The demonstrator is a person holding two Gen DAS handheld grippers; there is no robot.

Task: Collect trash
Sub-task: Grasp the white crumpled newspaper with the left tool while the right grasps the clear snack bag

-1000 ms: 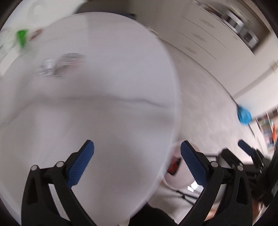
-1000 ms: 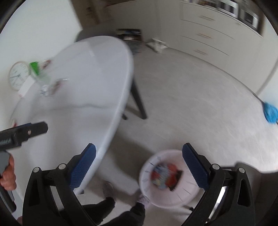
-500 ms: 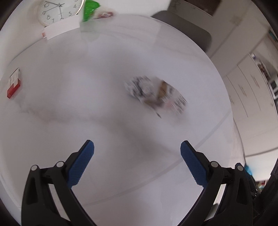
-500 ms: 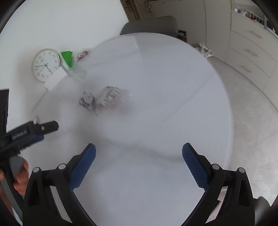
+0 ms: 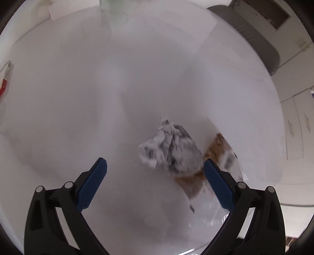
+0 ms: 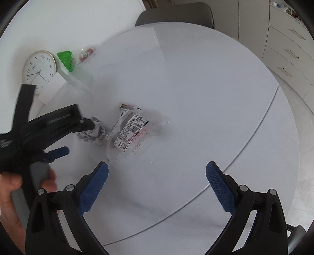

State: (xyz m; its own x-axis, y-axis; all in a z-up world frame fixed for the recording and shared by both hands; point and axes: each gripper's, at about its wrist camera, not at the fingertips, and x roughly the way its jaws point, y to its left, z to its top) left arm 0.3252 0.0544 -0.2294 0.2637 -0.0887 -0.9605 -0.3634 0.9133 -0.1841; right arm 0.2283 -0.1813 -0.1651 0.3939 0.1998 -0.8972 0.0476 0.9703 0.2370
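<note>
Two fisheye views look steeply down on a round white table (image 6: 196,88). In the right wrist view, far left, a wall clock (image 6: 39,71) leans at the table's edge beside a white card (image 6: 51,91), with a green-topped clear bag (image 6: 68,60) just right of it. Below these, a person's hand (image 6: 11,188) grips the grey handle of the left gripper (image 6: 78,137), whose black frame reaches in over a crumpled ball of printed paper (image 6: 94,133). Its jaws have just been closing slightly yet stand wide, with the paper ball lying between them near the right pad, not pressed. Just right of the ball, touching it, lies a clear plastic wrapper with a printed label (image 6: 131,133). The right gripper (image 6: 157,188) hangs over bare tabletop nearer the camera, its blue pads far apart with nothing between them. A grey chair back (image 6: 174,13) rises behind the table, and white drawers (image 6: 286,39) line the far right. In the blurred left wrist view, a red and white box (image 5: 5,78) sits at the left edge, the paper ball (image 5: 170,149) fills the middle, and the brown and white wrapper (image 5: 219,155) lies partly behind the right pad.
</note>
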